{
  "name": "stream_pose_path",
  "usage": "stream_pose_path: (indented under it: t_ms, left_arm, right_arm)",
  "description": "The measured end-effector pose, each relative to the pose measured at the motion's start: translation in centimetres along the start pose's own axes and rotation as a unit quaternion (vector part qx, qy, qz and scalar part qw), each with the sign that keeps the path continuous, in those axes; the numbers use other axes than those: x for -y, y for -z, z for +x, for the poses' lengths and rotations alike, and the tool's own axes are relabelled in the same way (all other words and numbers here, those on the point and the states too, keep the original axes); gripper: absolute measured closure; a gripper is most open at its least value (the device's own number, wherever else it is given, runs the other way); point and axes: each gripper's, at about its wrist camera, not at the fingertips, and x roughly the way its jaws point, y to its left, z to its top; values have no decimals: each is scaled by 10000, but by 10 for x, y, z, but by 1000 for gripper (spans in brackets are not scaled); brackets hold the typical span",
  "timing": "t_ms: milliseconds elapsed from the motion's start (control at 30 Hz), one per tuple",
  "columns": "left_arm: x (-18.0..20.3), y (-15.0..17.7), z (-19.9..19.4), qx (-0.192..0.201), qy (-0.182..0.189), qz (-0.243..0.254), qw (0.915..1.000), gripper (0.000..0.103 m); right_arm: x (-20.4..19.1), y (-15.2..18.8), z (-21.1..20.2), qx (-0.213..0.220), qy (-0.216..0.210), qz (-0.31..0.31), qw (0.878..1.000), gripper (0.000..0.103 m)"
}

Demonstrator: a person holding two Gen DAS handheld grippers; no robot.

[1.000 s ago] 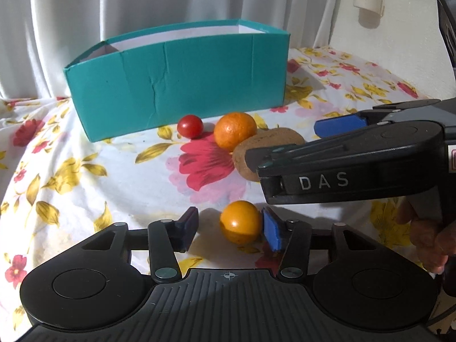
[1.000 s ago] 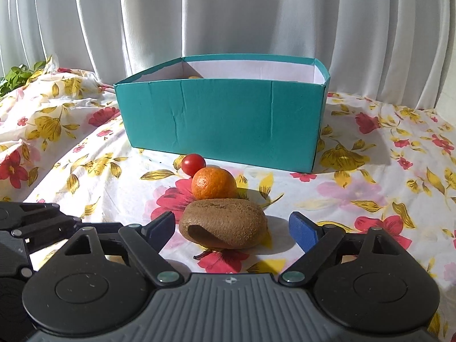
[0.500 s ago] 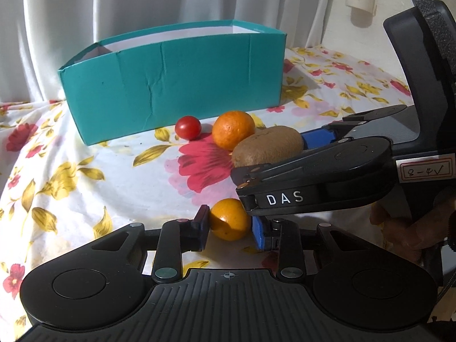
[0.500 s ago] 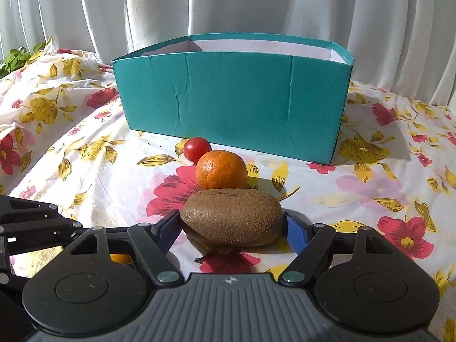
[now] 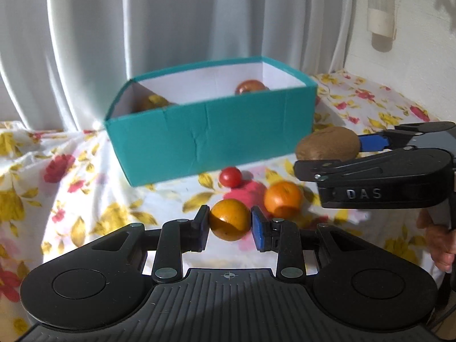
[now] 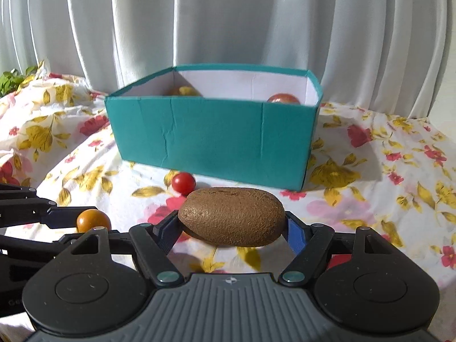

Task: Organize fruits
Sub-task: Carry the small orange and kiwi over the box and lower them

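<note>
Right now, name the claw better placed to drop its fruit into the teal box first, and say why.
Right, marginally. The right claw holds the kiwi squarely facing the teal box, level with its front wall in the left view. The left claw grips the small orange fruit lower and further from the box.

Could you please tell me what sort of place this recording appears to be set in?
Probably a home room: a floral-print cotton cloth covers the surface, pleated white curtains hang behind it, and a teal cardboard box holds fruit.
</note>
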Motion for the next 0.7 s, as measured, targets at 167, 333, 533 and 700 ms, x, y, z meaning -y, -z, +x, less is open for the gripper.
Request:
stream_pose_path:
  t_ms: [167,333,533,700]
  left_arm:
    - [-16,-65,-16,283,-437,-182,9985,69]
    - [-36,-127,-18,414,-998,-527,9927,69]
    - [-49,-172,-9,639,-1197,-655,9886,69]
    - [-54,-173,9,463,-1182,-782,9888,69]
  right_arm:
    - [8,-46,-25,687,90,70,9976,28]
    - [16,-97,-35,1160,222,68,9930,28]
    - [20,-153,-42,1629,285,102,9862,28]
    - [17,-166,-39,1846,310,131,9822,28]
